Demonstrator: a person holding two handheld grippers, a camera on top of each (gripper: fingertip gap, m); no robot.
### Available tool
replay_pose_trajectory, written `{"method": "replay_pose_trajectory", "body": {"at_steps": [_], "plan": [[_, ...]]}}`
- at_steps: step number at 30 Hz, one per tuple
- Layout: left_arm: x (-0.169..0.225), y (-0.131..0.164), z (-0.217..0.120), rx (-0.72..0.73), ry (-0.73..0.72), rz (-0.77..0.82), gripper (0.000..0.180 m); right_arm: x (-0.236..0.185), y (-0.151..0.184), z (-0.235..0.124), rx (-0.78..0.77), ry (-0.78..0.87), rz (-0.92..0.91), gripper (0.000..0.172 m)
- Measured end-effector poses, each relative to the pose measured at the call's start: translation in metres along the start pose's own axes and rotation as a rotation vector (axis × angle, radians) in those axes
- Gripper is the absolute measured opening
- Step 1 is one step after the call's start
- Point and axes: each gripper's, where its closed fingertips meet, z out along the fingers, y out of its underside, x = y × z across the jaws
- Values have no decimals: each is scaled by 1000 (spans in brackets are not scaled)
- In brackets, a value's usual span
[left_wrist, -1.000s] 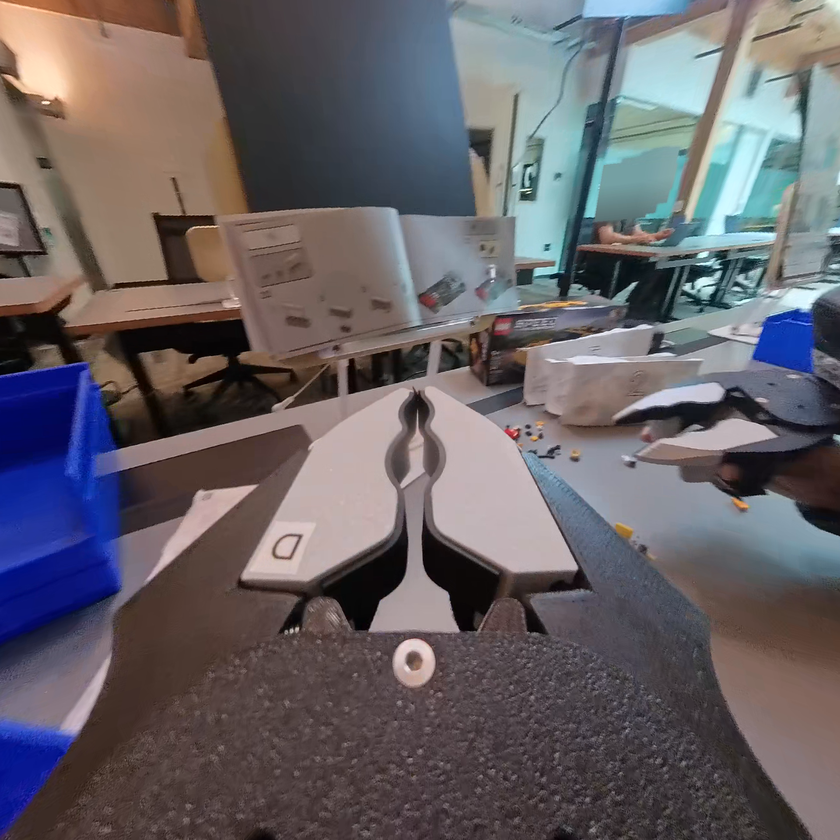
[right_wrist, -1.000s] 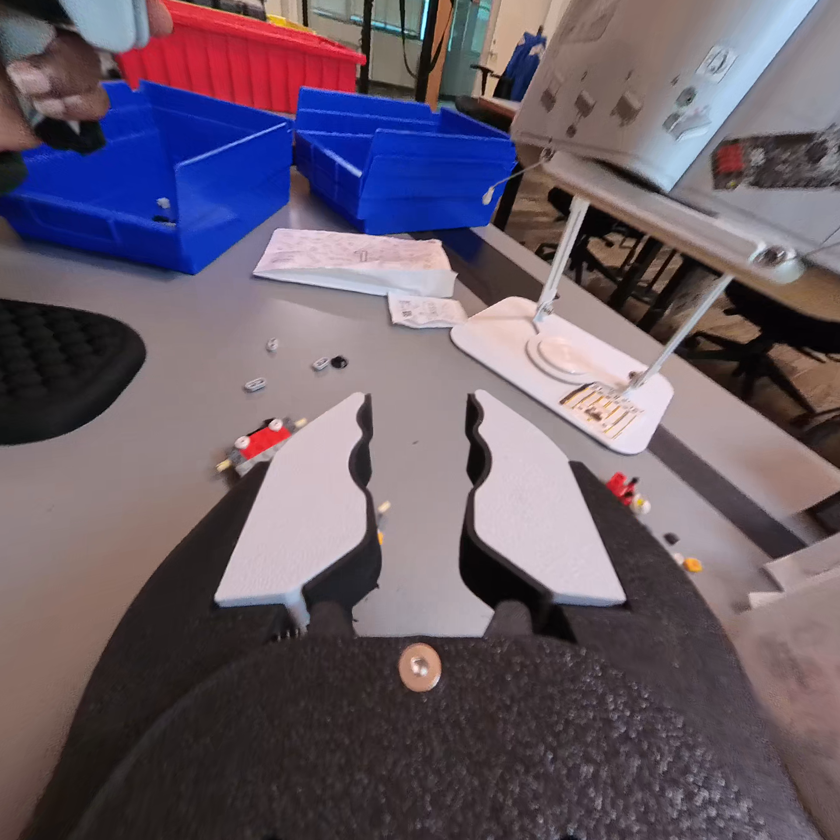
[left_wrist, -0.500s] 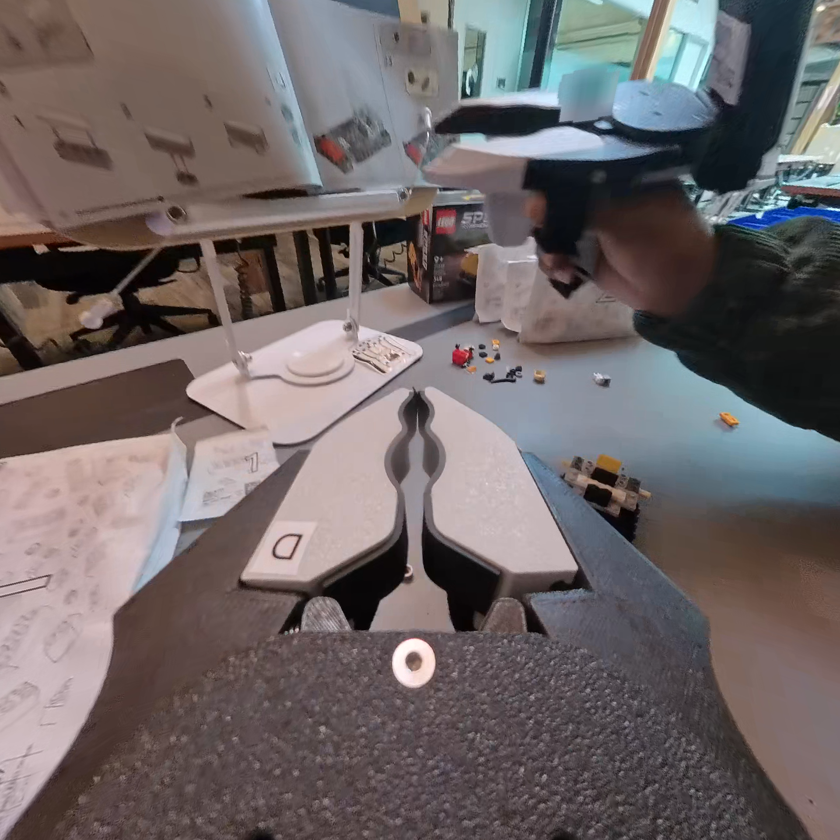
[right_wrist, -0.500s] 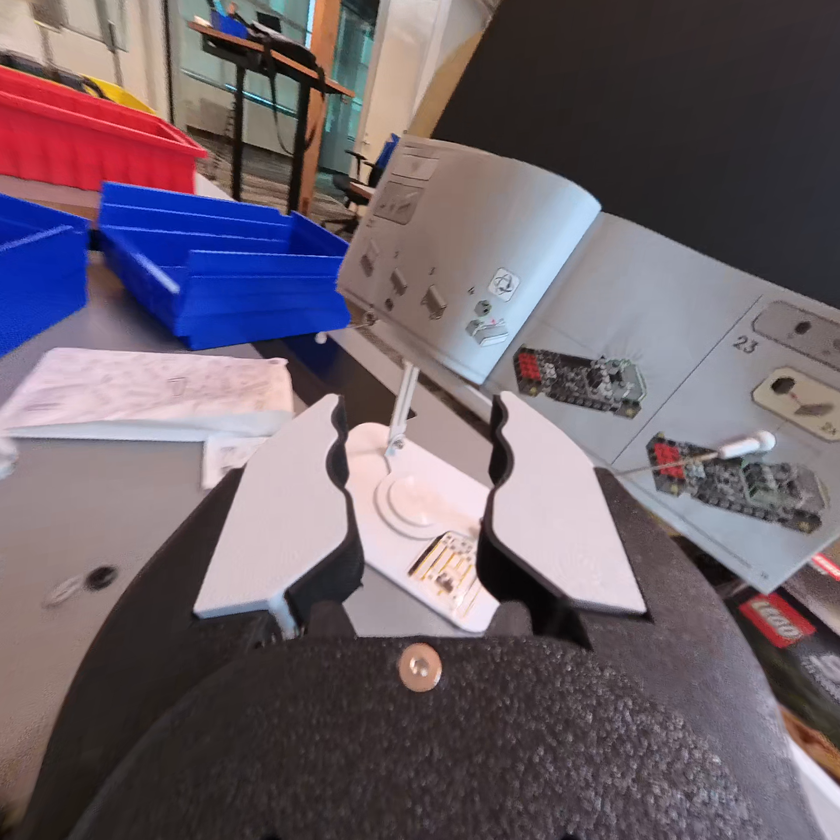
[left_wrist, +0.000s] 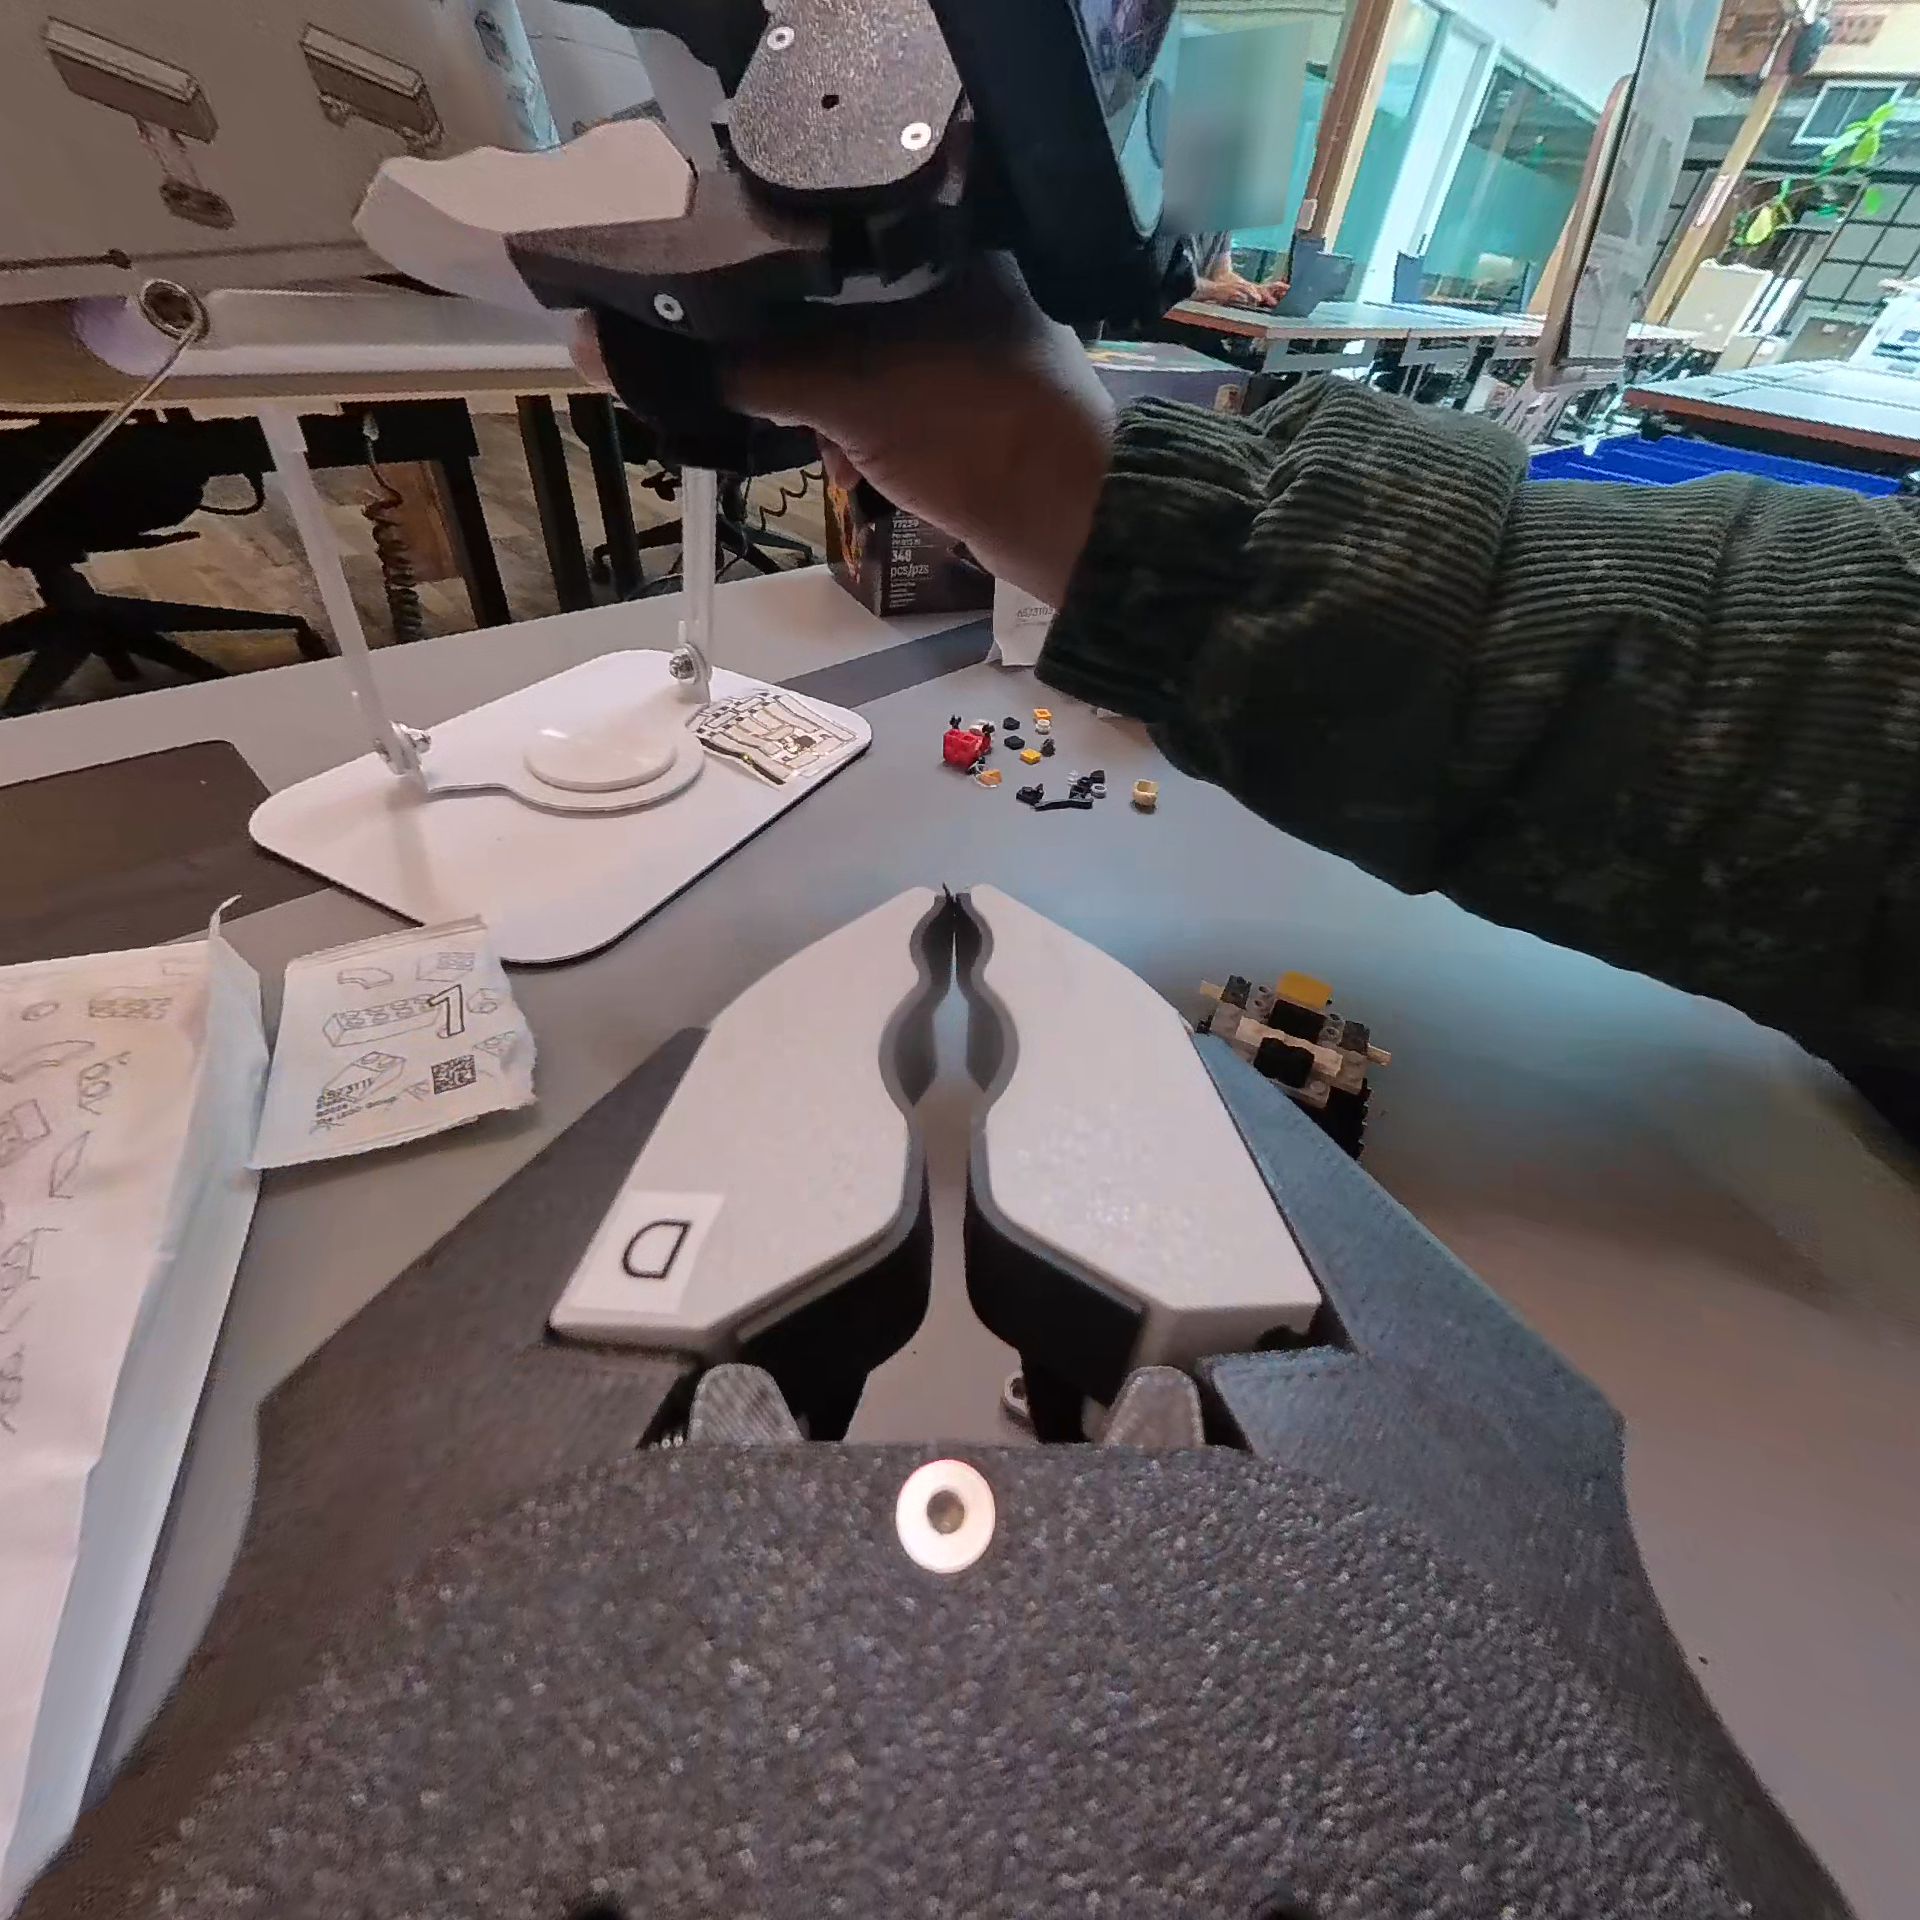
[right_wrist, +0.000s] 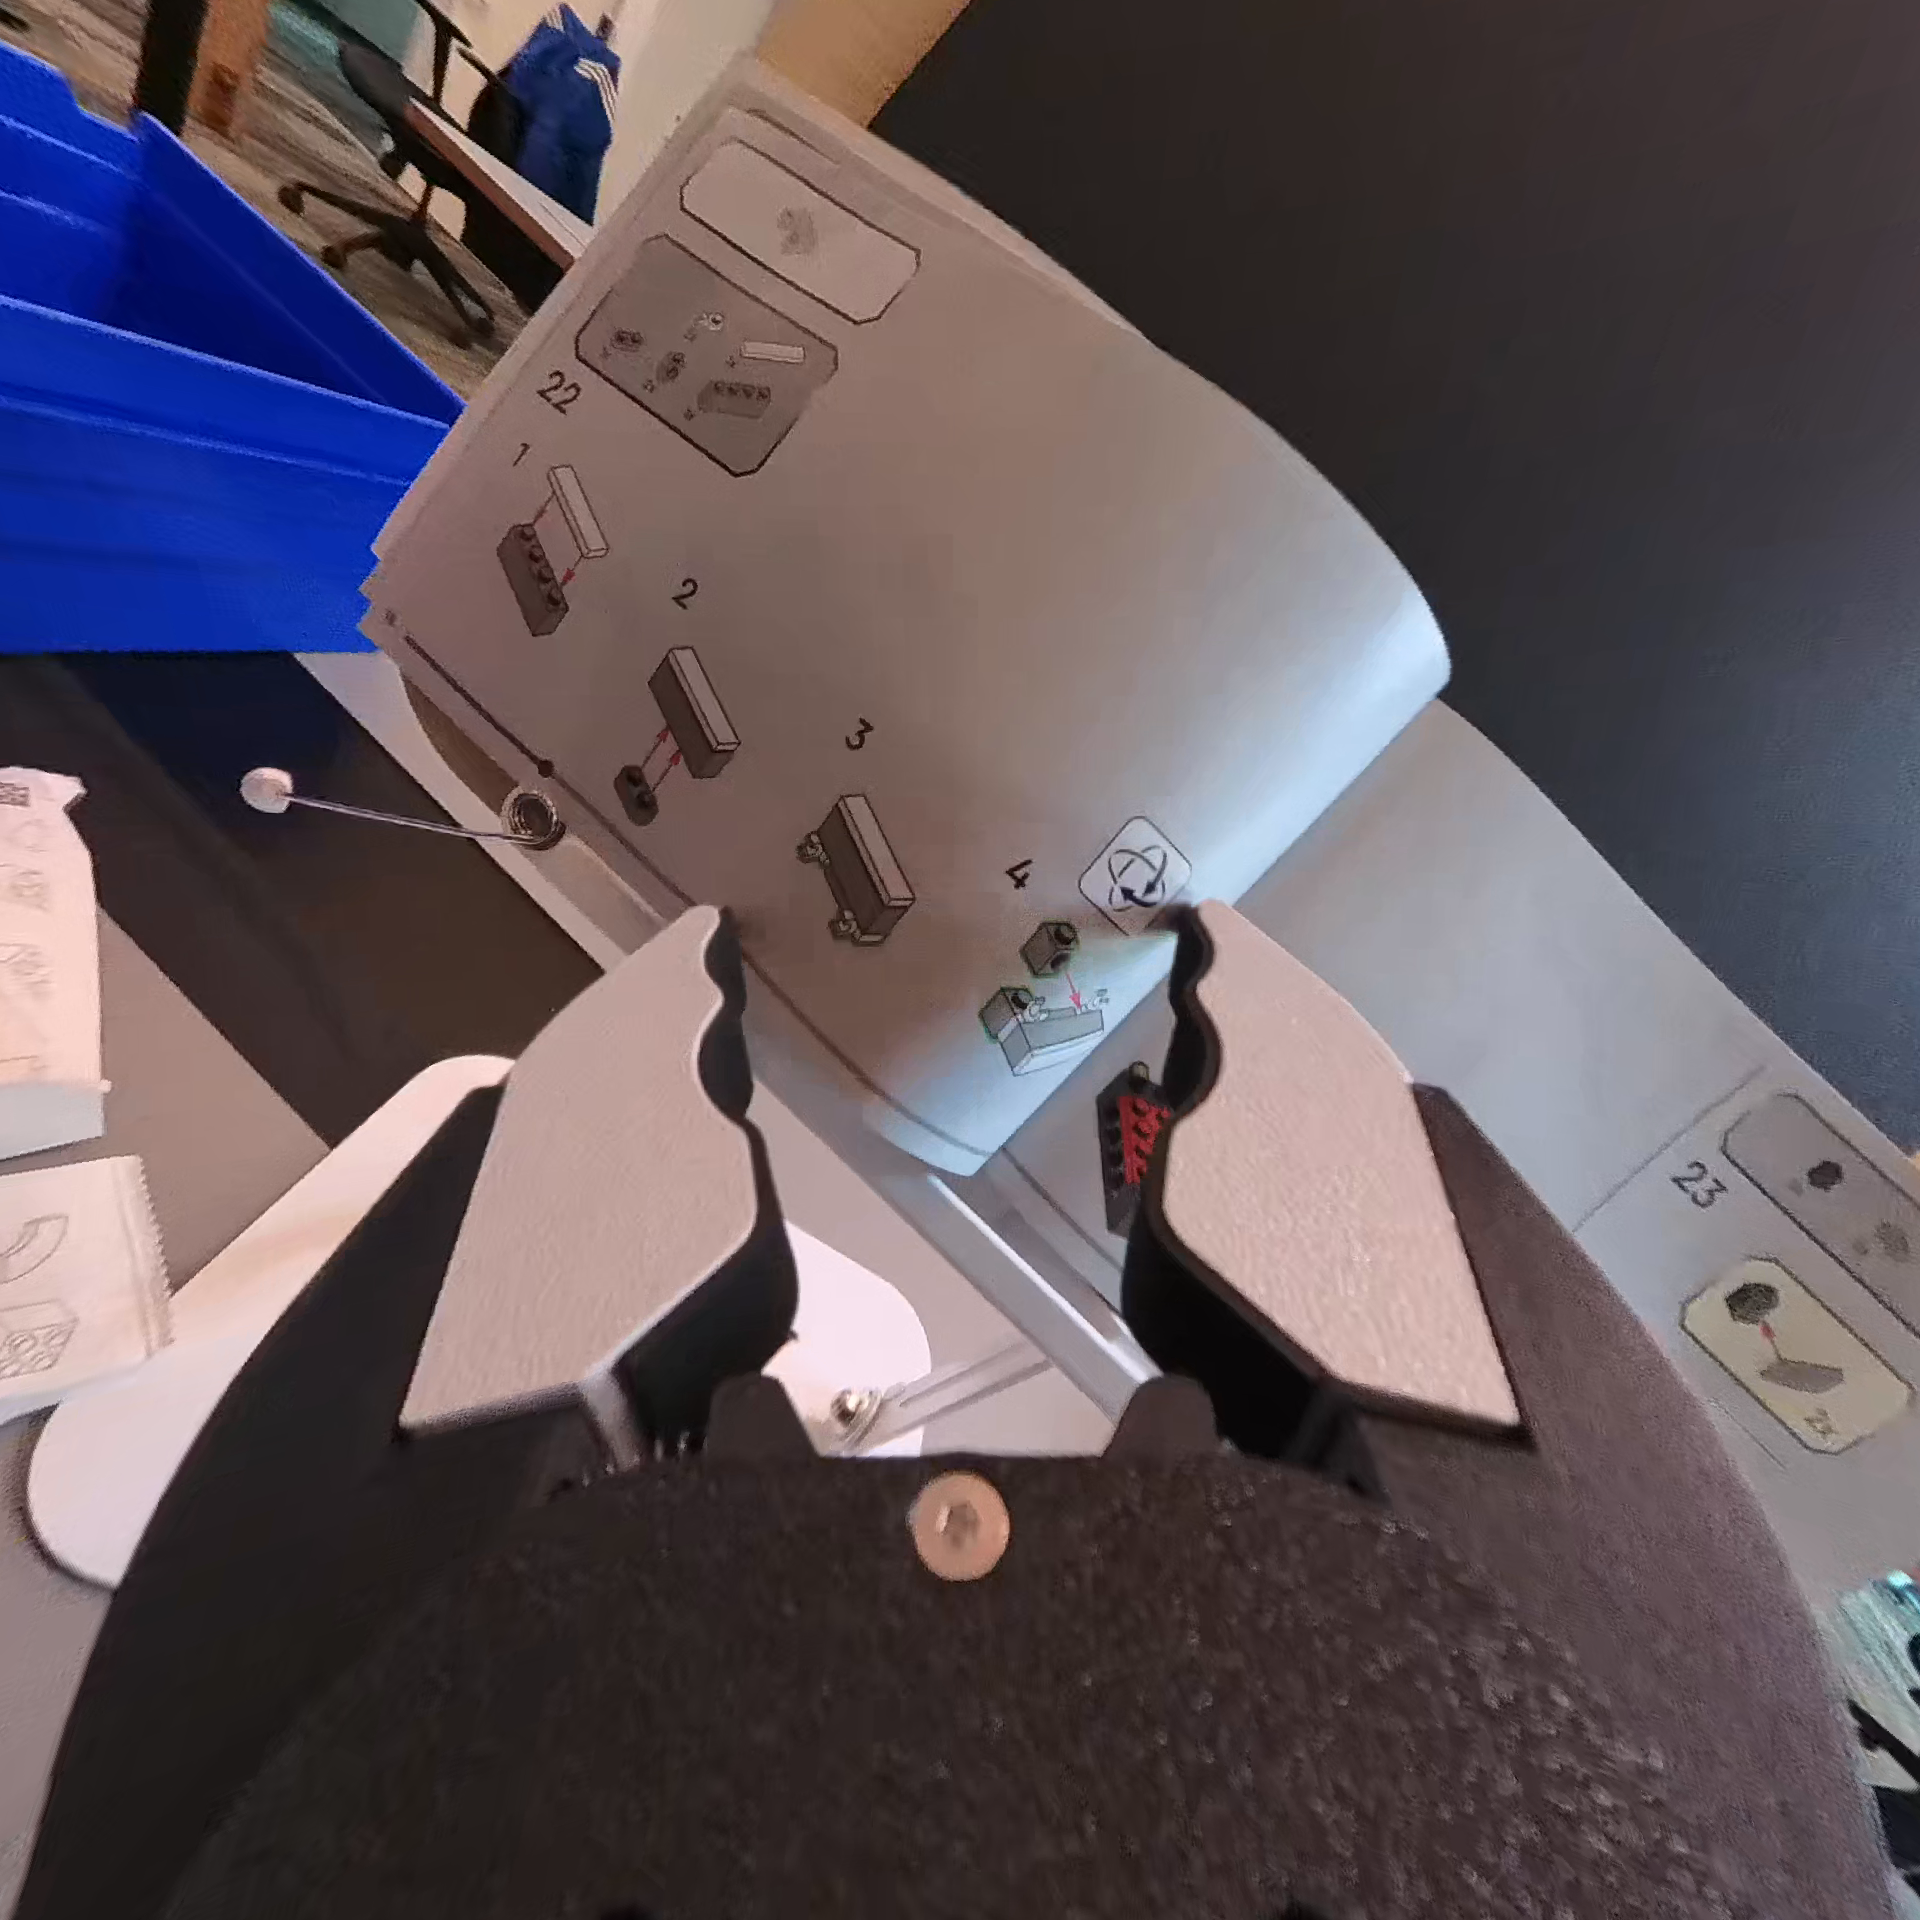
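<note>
Found print and numerals on the open booklet (right_wrist: 935, 623), small paper bag (left_wrist: 395, 1039), dark box (left_wrist: 914, 561), and a white sticker (left_wrist: 655, 1247) on the left hand-held gripper (left_wrist: 951, 894).

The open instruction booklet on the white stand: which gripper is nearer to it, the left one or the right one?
Right. The right gripper is open right at the booklet page. The left gripper, shut, is low over the grey table, in front of the stand's base.

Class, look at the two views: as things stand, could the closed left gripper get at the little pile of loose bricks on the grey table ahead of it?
Probably yes. The left gripper faces the loose bricks across bare table. The sleeved arm holding the right gripper crosses above and to the right, crowding that side only. Its fingers are shut, so they would need to open.
</note>
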Motion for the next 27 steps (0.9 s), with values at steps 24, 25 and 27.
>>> {"method": "replay_pose_trajectory", "body": {"at_steps": [24,25,27], "plan": [[2,11,3,-45,37,-29,2,45,32,-28,47,9,130,20],[2,12,4,-49,37,-29,2,46,34,-30,45,8,131,20],[2,14,5,-60,37,-32,2,47,38,-31,41,7,140,18]]}}
